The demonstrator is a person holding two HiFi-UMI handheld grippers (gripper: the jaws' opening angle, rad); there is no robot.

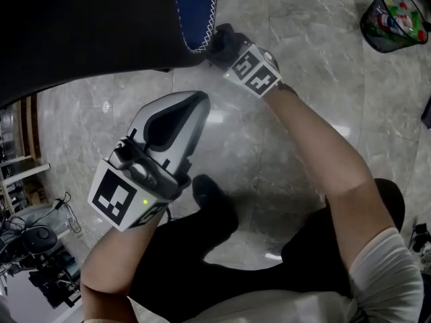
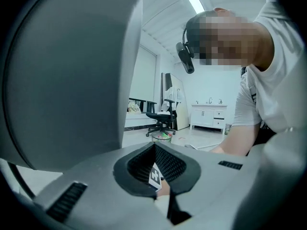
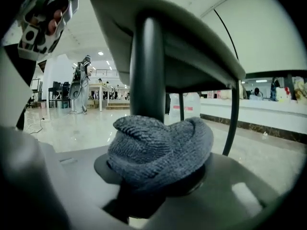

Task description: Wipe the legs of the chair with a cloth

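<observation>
The chair's dark seat [image 1: 81, 25] fills the top left of the head view, with a blue, white-stitched panel [image 1: 195, 12] beside it. My right gripper [image 1: 221, 44] reaches under the seat edge. In the right gripper view it is shut on a grey knitted cloth [image 3: 160, 147], and the cloth presses against a black upright chair leg [image 3: 146, 66]. A second thin leg [image 3: 233, 109] stands to the right. My left gripper [image 1: 196, 103] hangs lower over the floor, away from the chair, pointing towards the right gripper. Its jaws meet with nothing between them.
A black mesh bin [image 1: 394, 19] with rubbish stands at the far right on the polished stone floor [image 1: 303, 59]. The person's dark trousers and shoe [image 1: 210, 195] are below the grippers. Equipment and cables [image 1: 34, 247] lie at the lower left. An office chair [image 2: 160, 119] stands far off.
</observation>
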